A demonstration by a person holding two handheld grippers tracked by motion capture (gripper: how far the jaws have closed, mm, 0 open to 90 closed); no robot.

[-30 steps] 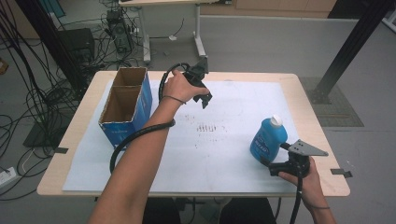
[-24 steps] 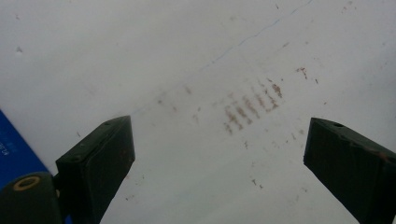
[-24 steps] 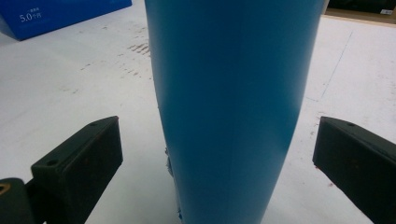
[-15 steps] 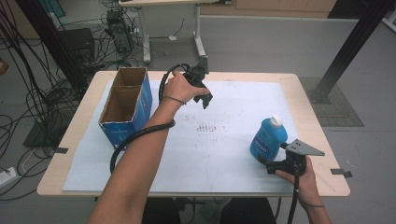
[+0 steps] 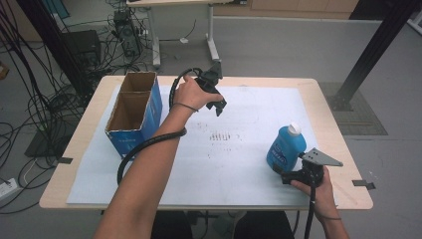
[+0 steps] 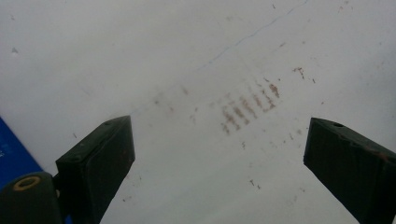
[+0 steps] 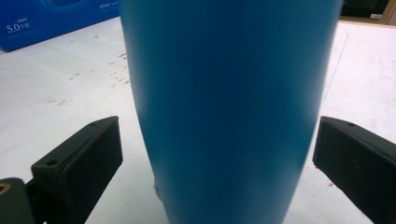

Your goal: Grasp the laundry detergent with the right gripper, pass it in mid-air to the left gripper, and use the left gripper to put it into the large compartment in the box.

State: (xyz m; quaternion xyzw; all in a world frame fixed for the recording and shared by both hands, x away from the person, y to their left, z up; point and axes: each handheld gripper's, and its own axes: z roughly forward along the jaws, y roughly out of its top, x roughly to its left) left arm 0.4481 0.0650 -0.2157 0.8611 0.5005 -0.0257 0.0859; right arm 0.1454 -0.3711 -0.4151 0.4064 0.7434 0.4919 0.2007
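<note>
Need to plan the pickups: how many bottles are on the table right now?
1. The blue bottle stands upright near the table's right front, between the open jaws of the right gripper. More could be hidden inside the cardboard box.

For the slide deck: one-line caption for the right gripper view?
Open right tongs straddle an upright blue plastic bottle on white paper, not yet touching.
</note>
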